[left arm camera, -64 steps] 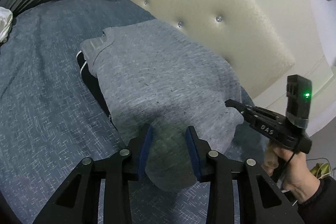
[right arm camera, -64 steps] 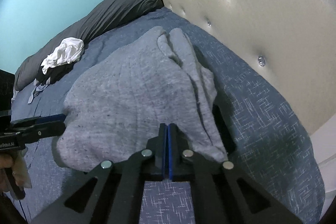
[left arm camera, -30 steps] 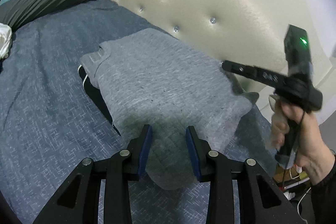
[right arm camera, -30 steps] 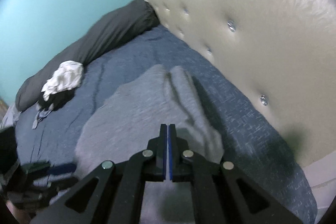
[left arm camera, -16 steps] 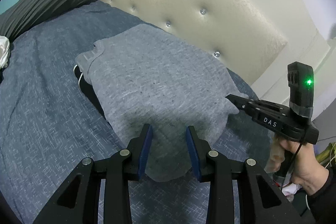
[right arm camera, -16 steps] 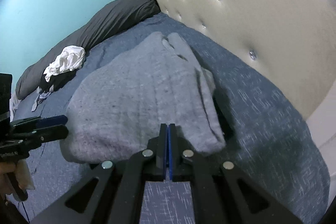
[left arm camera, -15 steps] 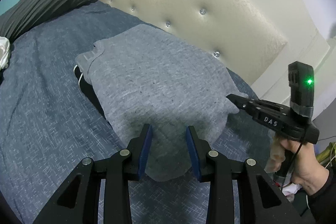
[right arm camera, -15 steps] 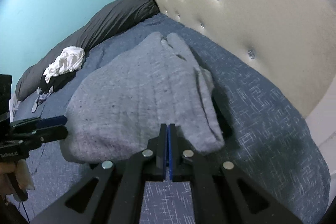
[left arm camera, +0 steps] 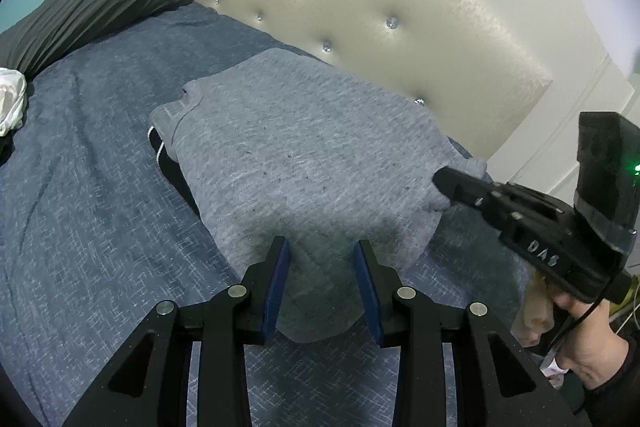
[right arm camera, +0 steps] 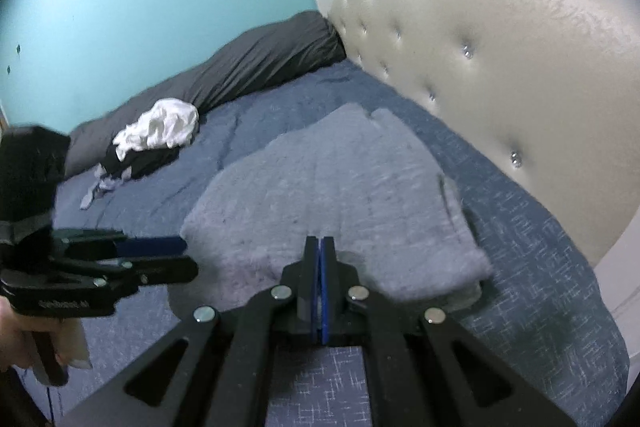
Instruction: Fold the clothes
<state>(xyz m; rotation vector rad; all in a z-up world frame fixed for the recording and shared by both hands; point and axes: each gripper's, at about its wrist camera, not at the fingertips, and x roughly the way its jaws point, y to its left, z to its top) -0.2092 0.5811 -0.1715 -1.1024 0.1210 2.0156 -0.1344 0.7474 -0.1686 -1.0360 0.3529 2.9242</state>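
A grey knit shirt [left arm camera: 300, 155] lies folded flat on the blue bedspread [left arm camera: 80, 207], close to the headboard. A black garment with a white stripe [left arm camera: 160, 155] sticks out from under its left side. My left gripper [left arm camera: 320, 245] hovers over the shirt's near hem, open, its blue pads apart and no cloth pinched between them. In the right wrist view it [right arm camera: 180, 259] points at the shirt's [right arm camera: 340, 195] left edge. My right gripper [right arm camera: 320, 241] is shut, pads pressed together, with no cloth visible between them. In the left wrist view its tip [left arm camera: 438, 183] meets the shirt's near right corner.
A cream tufted headboard [left arm camera: 380, 7] runs along the right of the bed. A long dark grey pillow [left arm camera: 88, 11] lies at the far end against the teal wall. A pile of white and black clothes [right arm camera: 156, 131] sits on the bed's left side. A hand [left arm camera: 588, 347] holds the right gripper.
The right gripper came down from up beside the headboard to the shirt's near right corner. The left gripper stayed over the near hem, still open. The shirt lies as before.
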